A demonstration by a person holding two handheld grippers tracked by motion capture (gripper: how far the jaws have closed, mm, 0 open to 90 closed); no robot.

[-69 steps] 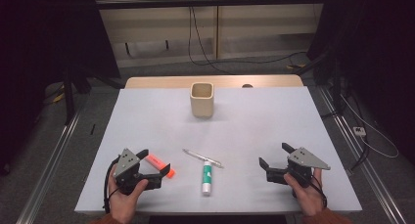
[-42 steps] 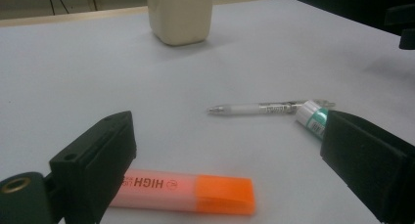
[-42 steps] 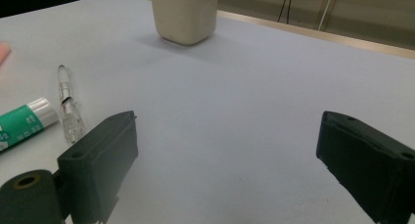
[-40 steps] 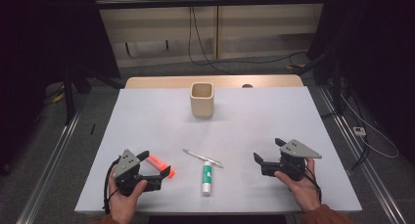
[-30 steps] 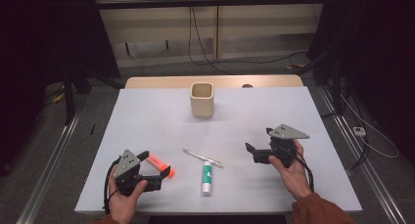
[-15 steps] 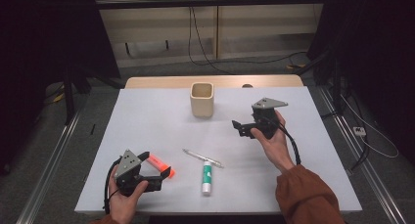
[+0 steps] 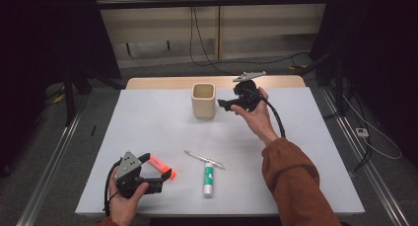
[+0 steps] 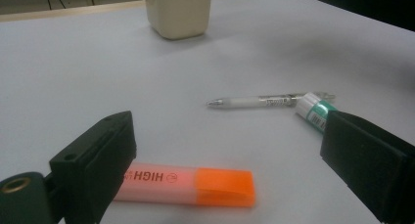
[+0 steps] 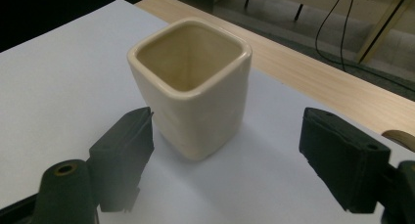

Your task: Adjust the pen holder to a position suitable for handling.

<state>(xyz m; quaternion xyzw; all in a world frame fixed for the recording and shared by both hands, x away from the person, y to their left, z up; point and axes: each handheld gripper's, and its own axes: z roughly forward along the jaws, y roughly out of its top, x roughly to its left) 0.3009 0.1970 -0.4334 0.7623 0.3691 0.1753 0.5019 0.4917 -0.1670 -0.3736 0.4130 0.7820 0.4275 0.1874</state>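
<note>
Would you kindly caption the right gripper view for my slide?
Right gripper, jaws open, faces an upright empty cream cup on the white table.

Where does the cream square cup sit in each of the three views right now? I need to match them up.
High view: cream square cup stands upright at the table's far middle, just left of the right claw.
Left gripper view: the cup is at the top centre, cut off by the edge, beyond the pen.
Right gripper view: the cup is at the centre, ahead of the open jaws, untouched.
Shared landmark: the white table sheet.
</note>
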